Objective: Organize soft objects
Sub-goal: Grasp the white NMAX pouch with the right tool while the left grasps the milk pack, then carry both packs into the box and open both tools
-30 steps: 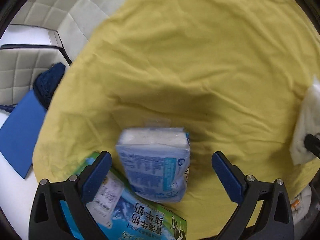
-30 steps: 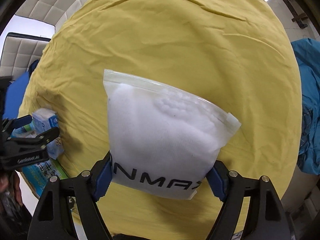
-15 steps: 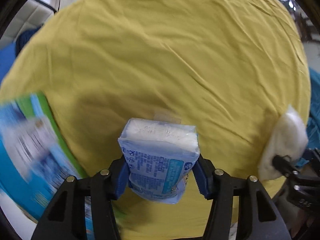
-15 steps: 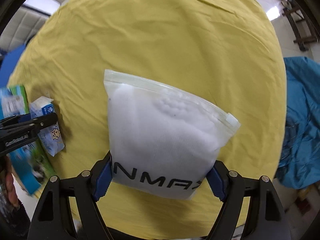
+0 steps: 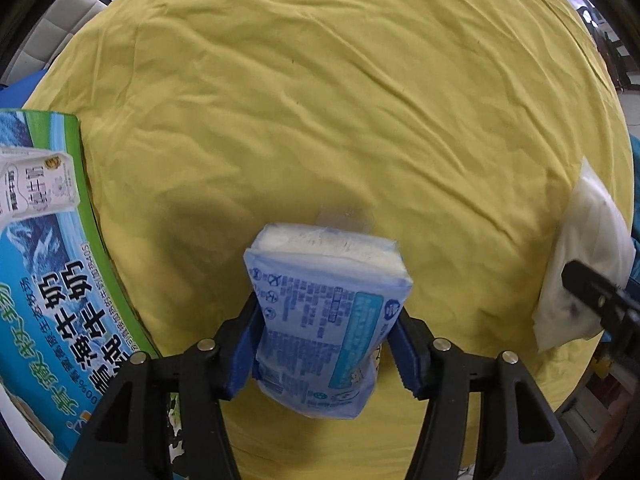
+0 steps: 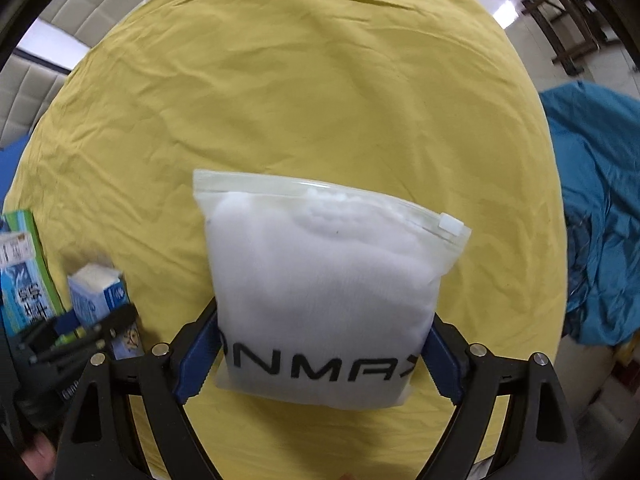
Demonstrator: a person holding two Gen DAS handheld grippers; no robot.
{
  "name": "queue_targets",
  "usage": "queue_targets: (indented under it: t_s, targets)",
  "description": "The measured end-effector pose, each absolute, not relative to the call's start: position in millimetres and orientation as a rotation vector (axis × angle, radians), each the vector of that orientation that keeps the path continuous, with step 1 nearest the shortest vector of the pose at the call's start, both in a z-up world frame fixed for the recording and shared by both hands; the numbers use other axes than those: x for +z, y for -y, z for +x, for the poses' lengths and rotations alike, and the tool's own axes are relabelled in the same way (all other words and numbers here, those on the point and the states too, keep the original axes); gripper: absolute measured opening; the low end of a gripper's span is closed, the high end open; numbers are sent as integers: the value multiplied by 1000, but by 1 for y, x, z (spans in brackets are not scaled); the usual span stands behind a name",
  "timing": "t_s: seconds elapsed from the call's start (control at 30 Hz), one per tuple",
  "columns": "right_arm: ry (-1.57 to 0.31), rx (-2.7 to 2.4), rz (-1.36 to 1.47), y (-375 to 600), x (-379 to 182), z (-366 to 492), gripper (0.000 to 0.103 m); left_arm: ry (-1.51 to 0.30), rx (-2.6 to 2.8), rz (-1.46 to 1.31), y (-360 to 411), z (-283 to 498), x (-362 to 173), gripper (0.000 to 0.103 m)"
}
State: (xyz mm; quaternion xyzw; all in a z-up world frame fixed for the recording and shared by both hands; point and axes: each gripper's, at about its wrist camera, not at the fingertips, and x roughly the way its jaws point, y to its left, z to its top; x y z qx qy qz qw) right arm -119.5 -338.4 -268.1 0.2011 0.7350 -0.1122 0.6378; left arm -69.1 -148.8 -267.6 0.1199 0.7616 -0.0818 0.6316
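My left gripper (image 5: 324, 348) is shut on a blue tissue pack (image 5: 324, 312) and holds it above the yellow cloth-covered table (image 5: 320, 100). My right gripper (image 6: 320, 356) is shut on a white zip bag (image 6: 324, 292) printed with black letters and holds it above the same table (image 6: 304, 80). The zip bag also shows at the right edge of the left wrist view (image 5: 580, 264). The tissue pack shows at the lower left of the right wrist view (image 6: 98, 294), clamped in the left gripper.
A green and blue milk carton box (image 5: 44, 264) lies at the table's left edge; it also shows in the right wrist view (image 6: 24, 272). A teal cloth (image 6: 596, 208) lies to the right of the table. White padded seats (image 6: 48, 60) stand behind it.
My left gripper has shut on the tissue pack and lifted it off the milk box toward the table's middle. My right gripper still holds the zip bag.
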Motion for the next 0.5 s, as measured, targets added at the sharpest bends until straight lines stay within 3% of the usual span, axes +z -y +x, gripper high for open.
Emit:
queue_targets:
  t_s: [0.2, 0.5]
  targets:
    - [-1677, -278, 511, 350, -278, -127, 90, -1736, -181, 280, 135, -103, -277, 60]
    - [-1654, -263, 444, 323, -275, -151, 81, -1721, -187, 287, 126, -118, -281, 58]
